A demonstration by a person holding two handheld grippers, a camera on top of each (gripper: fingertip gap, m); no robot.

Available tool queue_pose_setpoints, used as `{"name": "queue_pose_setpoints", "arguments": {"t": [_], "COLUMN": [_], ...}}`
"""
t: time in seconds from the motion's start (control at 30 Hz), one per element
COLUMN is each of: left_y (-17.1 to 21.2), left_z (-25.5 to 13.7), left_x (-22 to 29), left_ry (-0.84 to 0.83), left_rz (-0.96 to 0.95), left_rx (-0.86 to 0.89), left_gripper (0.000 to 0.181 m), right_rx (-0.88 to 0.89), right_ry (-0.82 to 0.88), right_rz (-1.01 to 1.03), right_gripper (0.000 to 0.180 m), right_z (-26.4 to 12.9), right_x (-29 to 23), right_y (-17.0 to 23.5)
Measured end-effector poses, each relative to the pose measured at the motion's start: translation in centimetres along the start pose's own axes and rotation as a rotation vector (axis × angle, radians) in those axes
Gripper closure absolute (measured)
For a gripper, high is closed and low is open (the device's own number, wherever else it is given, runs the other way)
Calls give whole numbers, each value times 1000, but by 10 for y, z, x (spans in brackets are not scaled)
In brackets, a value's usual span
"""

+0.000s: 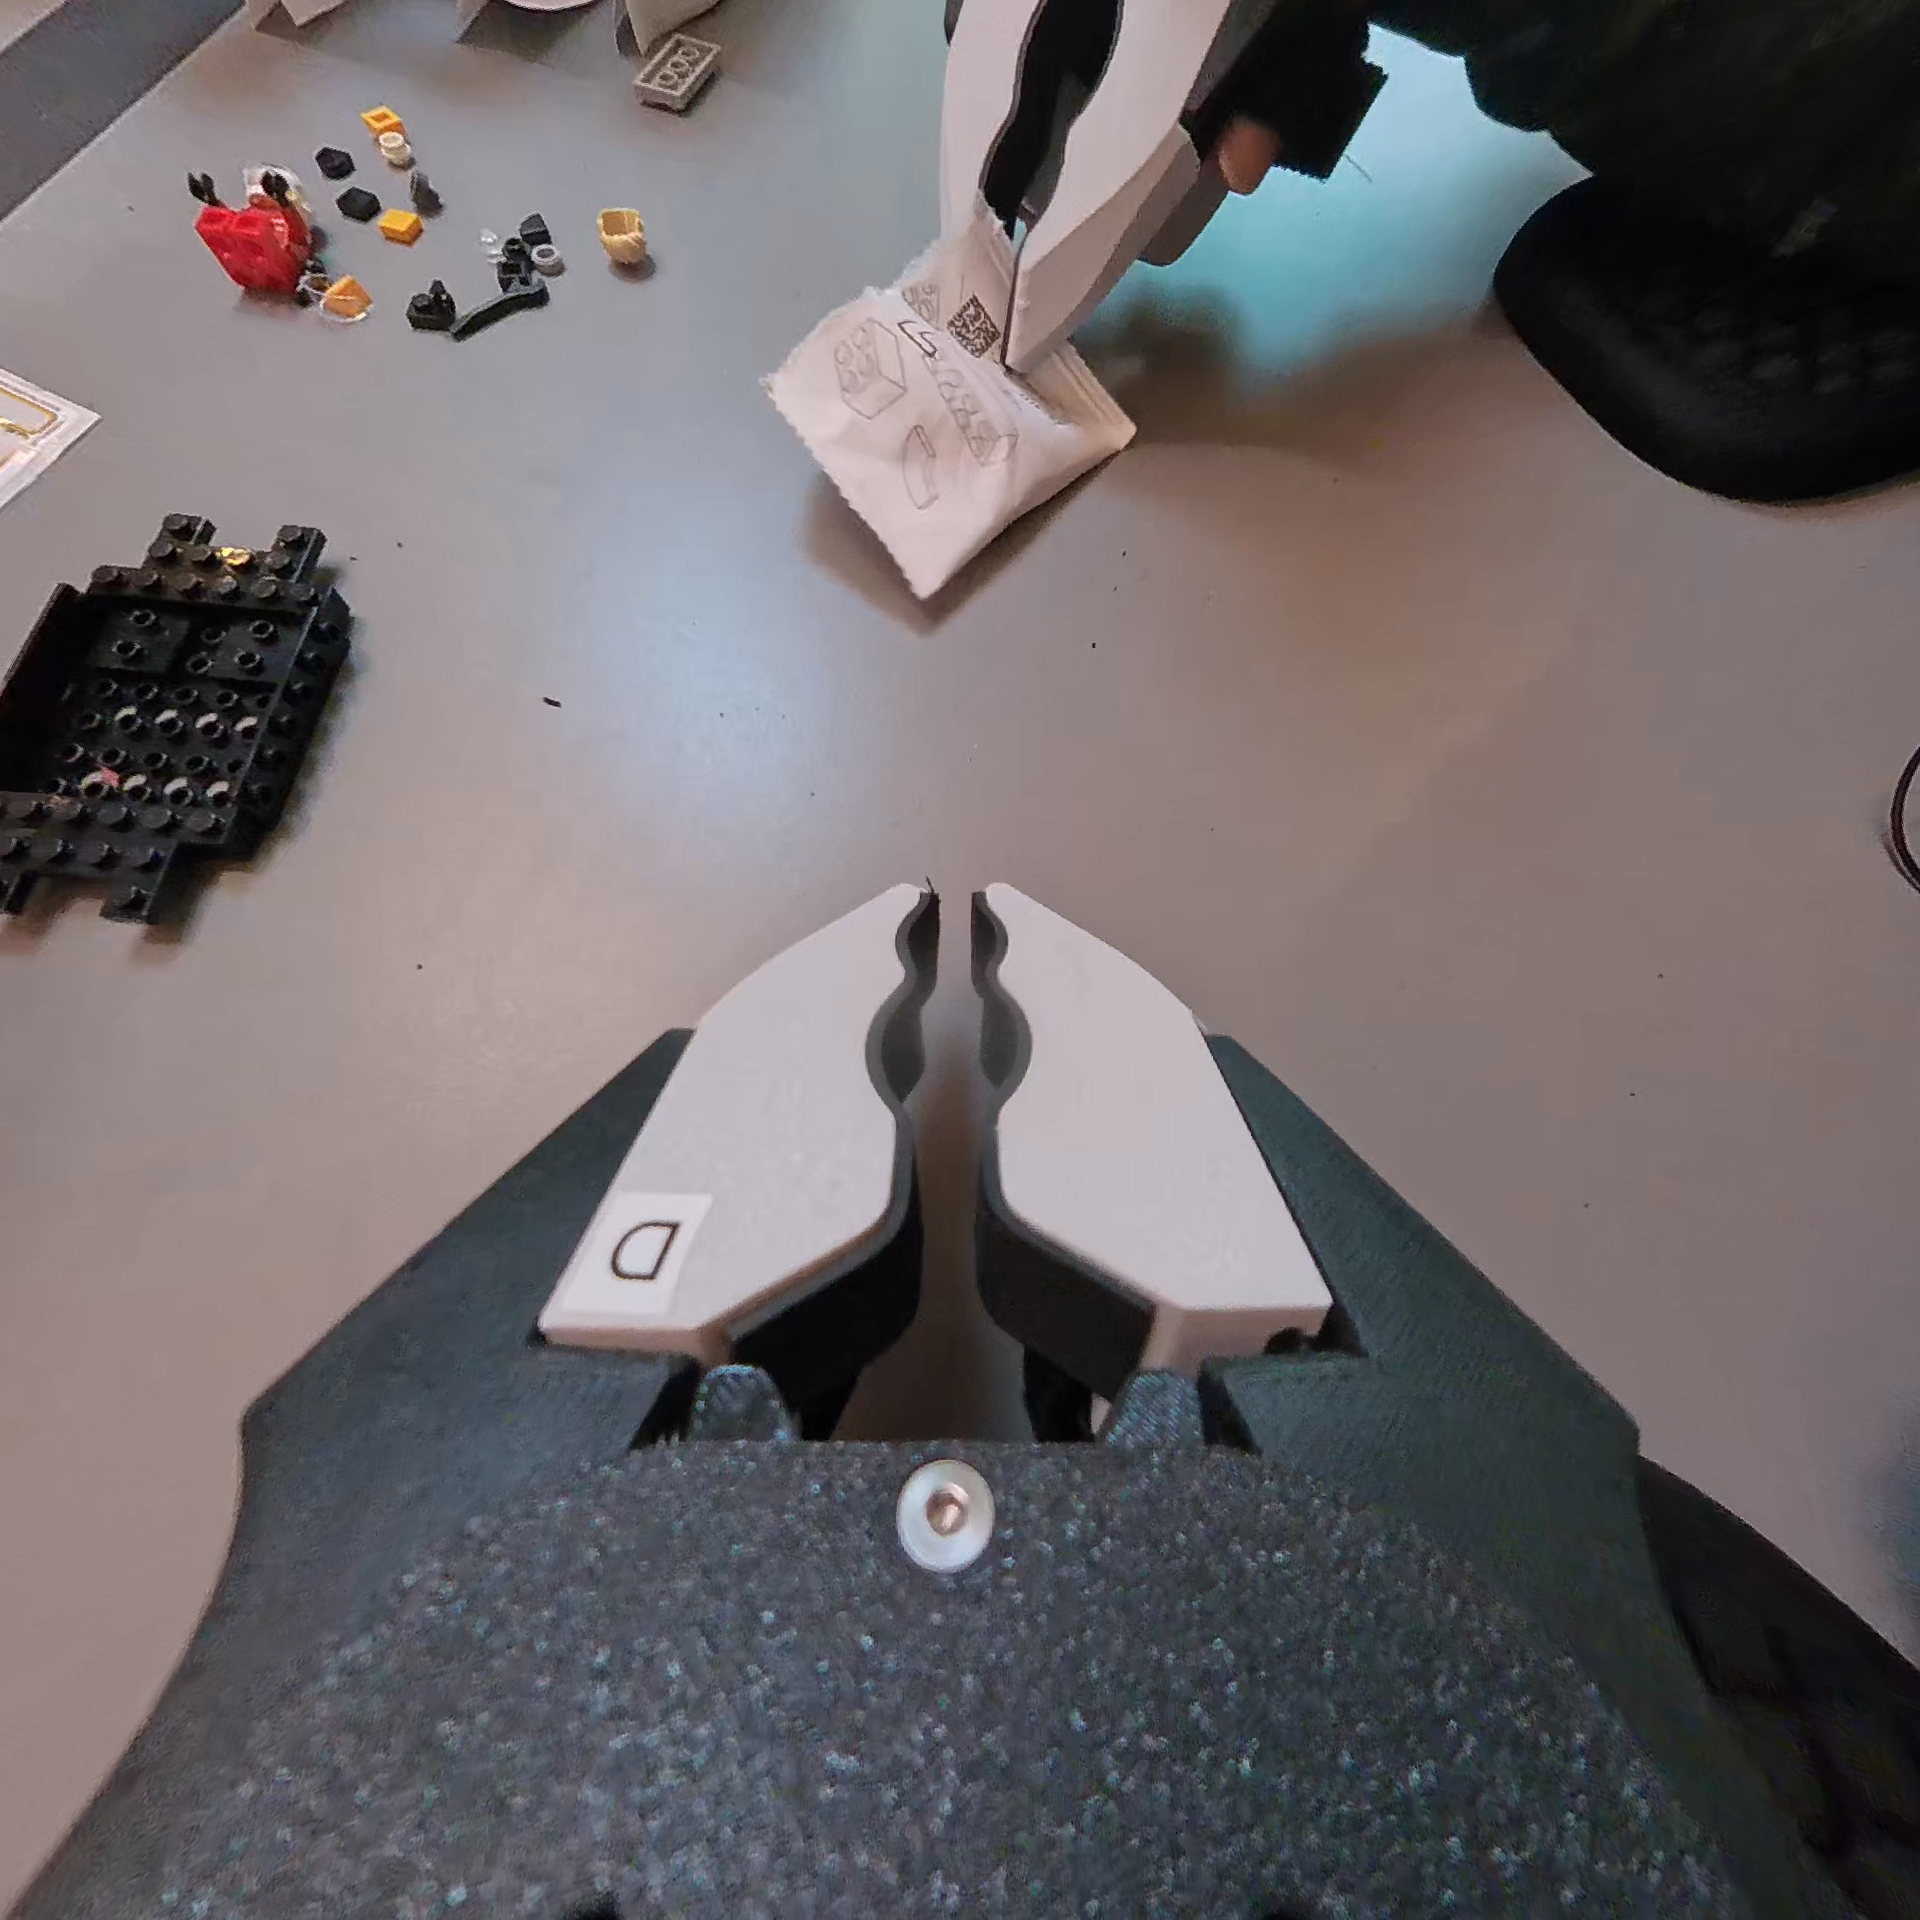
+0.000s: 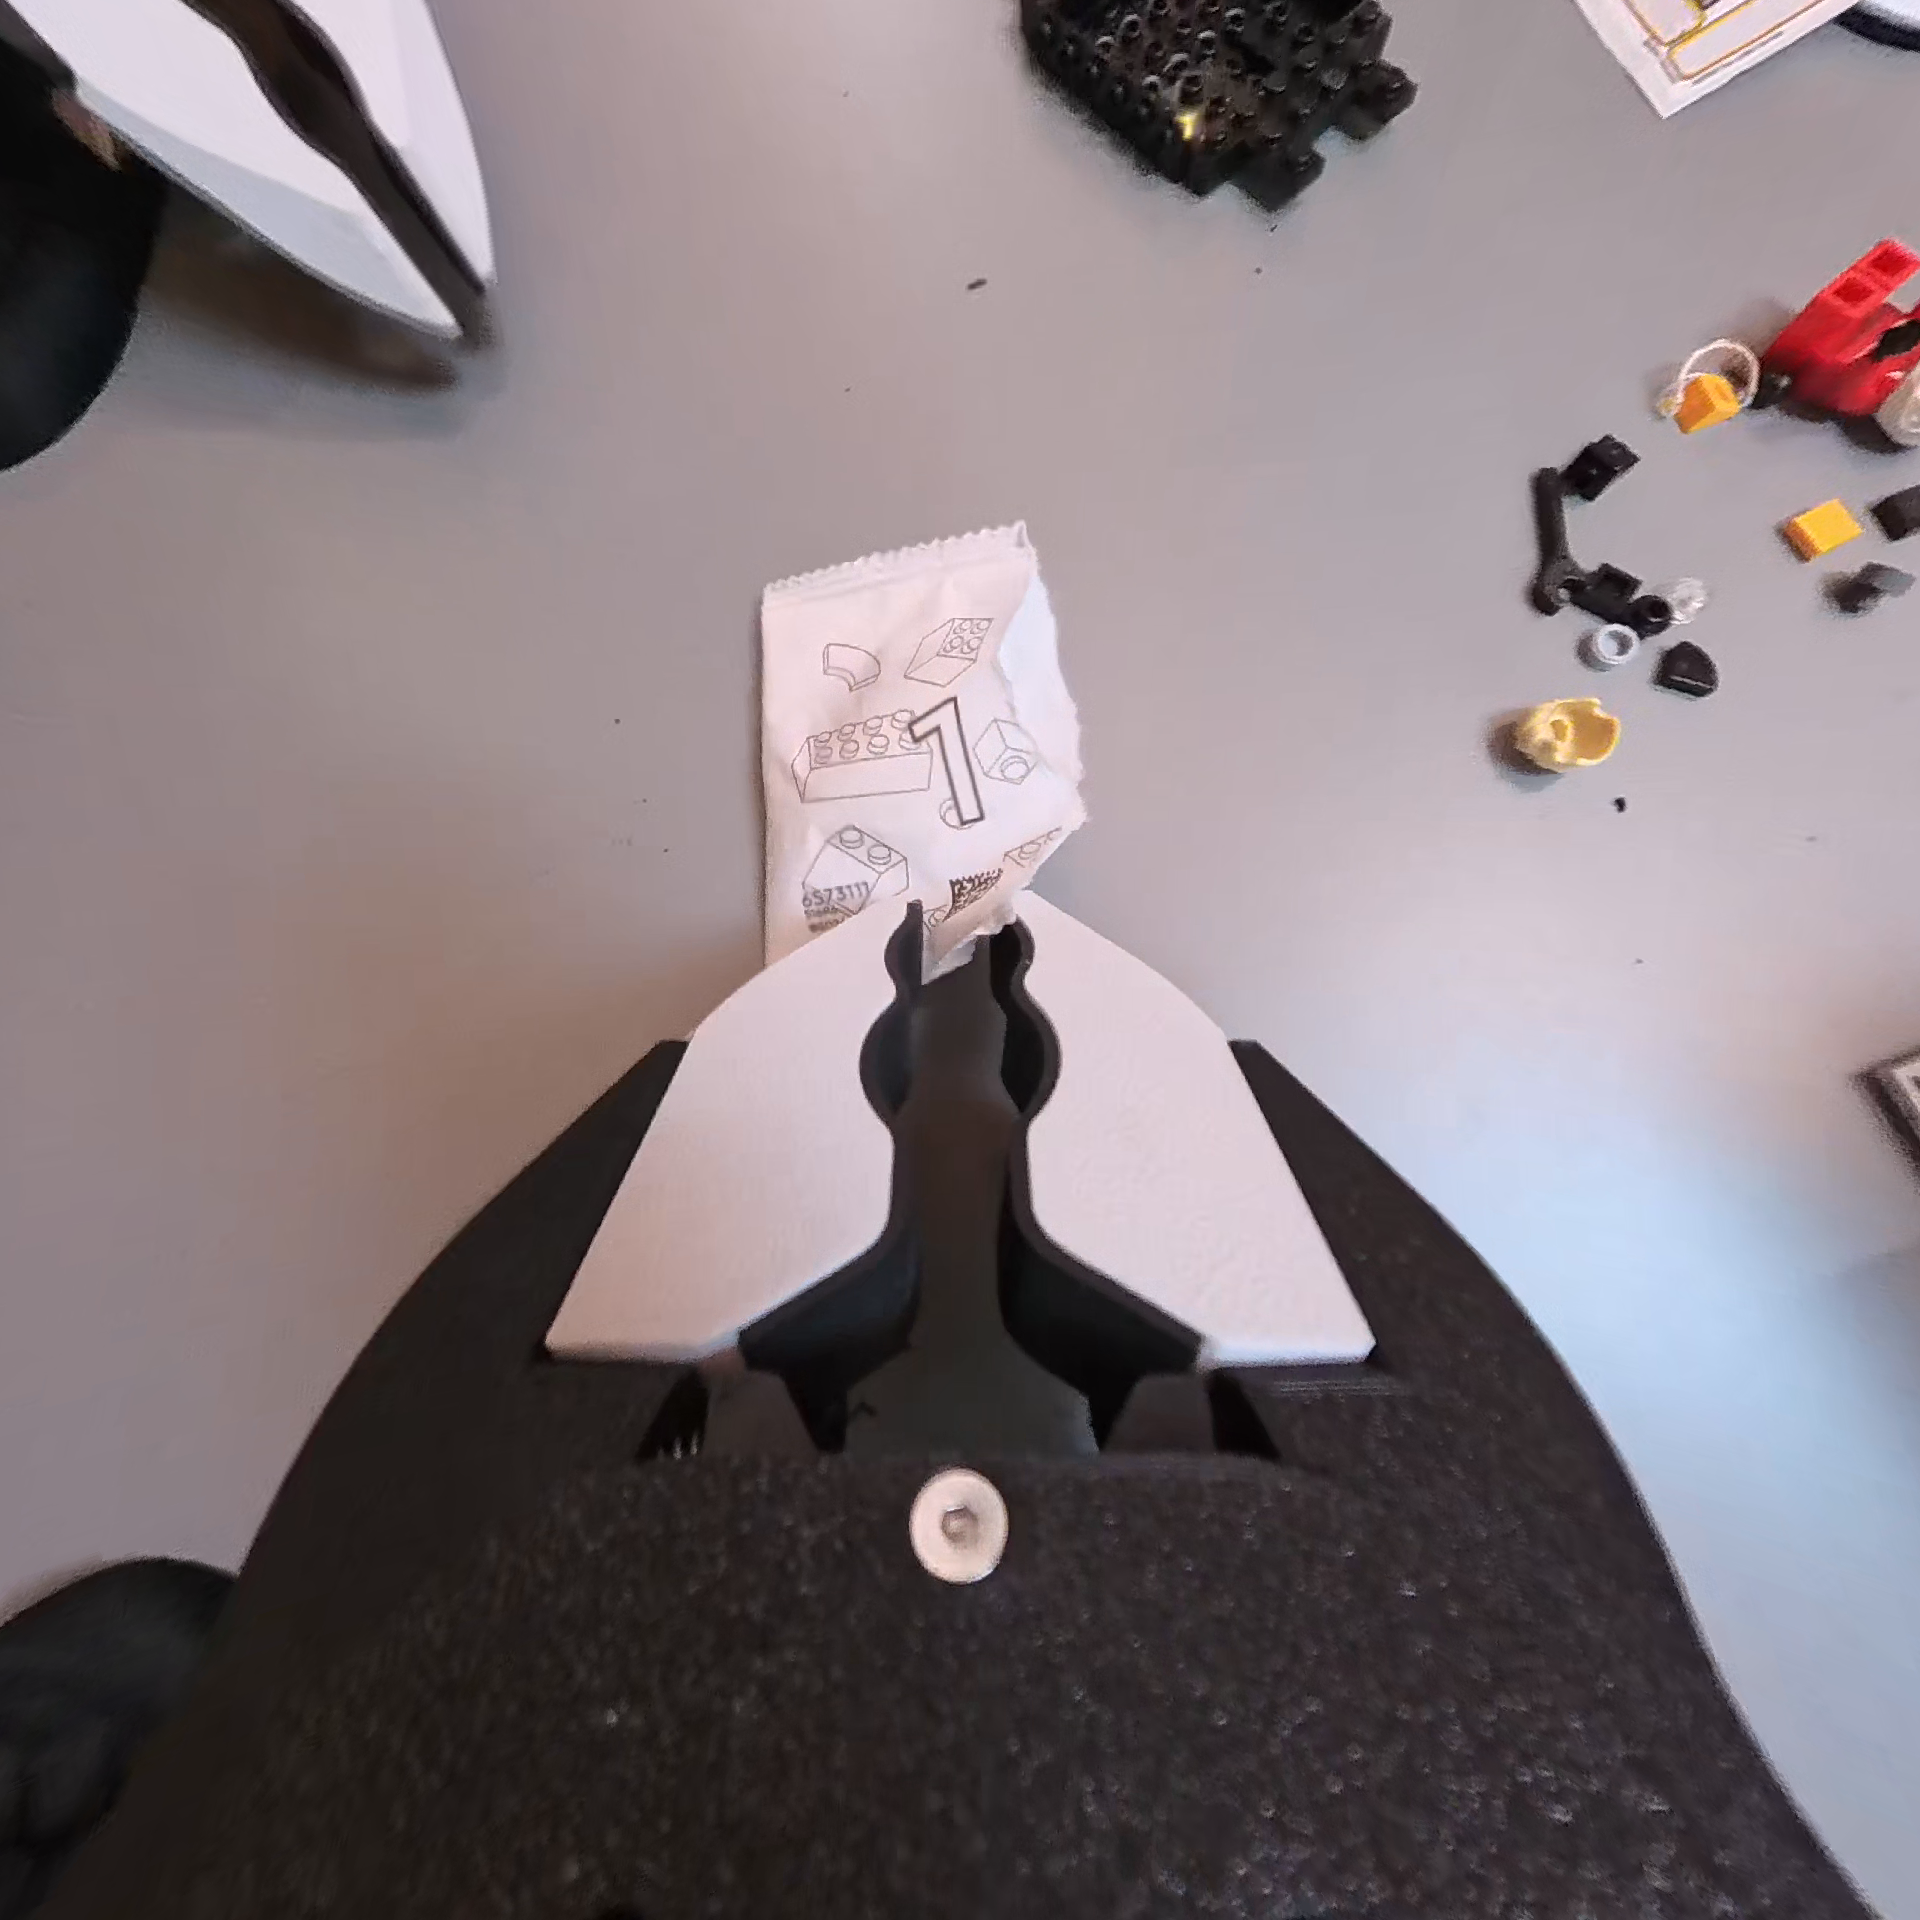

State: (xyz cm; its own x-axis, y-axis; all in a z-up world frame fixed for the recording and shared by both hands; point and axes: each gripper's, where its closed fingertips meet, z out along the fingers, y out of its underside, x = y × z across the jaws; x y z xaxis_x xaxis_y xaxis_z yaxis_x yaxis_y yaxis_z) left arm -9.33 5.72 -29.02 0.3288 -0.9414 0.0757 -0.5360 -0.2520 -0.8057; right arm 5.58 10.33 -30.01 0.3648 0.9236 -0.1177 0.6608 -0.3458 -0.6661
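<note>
A white paper bag (image 1: 935, 457) printed with brick drawings stands on the grey table (image 1: 1143, 727), torn open along one side. My right gripper (image 2: 956, 925) is shut on the bag's (image 2: 883, 727) near corner; it also shows in the left wrist view (image 1: 1013, 358), coming down from above. My left gripper (image 1: 953, 904) is empty, its jaws only a narrow gap apart, low over bare table short of the bag. It shows at the top left of the right wrist view (image 2: 473, 301).
A black studded brick base (image 1: 156, 707) lies at the left. Several small loose pieces (image 1: 499, 270), a red brick assembly (image 1: 249, 244), a tan piece (image 1: 623, 234) and a grey brick (image 1: 681, 73) lie beyond it. A printed sheet (image 1: 31, 436) is at the left edge, a black chair (image 1: 1714, 343) past the table's right edge. The left gripper's tips are roughly 15 cm from the right gripper's.
</note>
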Motion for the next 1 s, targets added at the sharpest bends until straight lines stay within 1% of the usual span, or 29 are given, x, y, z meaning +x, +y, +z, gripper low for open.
{"name": "queue_pose_setpoints", "arguments": {"t": [0.13, 0.23, 0.37, 0.43, 0.6, 0.77, 0.83, 0.9, 1.0], "left_y": [1, 0, -3, -3, -3, -4, -5, -7, -15], "left_z": [0, -1, -3, -3, -3, -4, -5, -5, -7], "left_x": [-1, -2, -3, -3, -4, -5, -5, -5, -4], "left_ry": [-2, -5, -12, -13, -17, -23, -27, -31, -23], "left_rz": [-2, -4, -4, -5, -2, -1, -1, -1, -14], "left_rx": [-1, 7, 22, 23, 25, 31, 37, 48, 87], "left_gripper": [176, 176, 176, 177, 177, 177, 177, 177, 177], "right_rx": [-43, -54, -67, -53, 13, 123, 173, 234, 266], "right_ry": [11, 16, 13, 13, 42, 126, 175, 236, 335], "right_rz": [-25, -29, -41, -46, -44, -39, -32, -9, 17], "right_gripper": [163, 148, 135, 133, 133, 136, 140, 148, 158], "right_z": [-2, -6, -11, -13, -24, -37, -42, -47, -49], "right_x": [-2, -1, 1, 2, 9, 24, 32, 43, 65], "right_y": [5, 9, 16, 15, 7, -7, -14, -22, -28]}}
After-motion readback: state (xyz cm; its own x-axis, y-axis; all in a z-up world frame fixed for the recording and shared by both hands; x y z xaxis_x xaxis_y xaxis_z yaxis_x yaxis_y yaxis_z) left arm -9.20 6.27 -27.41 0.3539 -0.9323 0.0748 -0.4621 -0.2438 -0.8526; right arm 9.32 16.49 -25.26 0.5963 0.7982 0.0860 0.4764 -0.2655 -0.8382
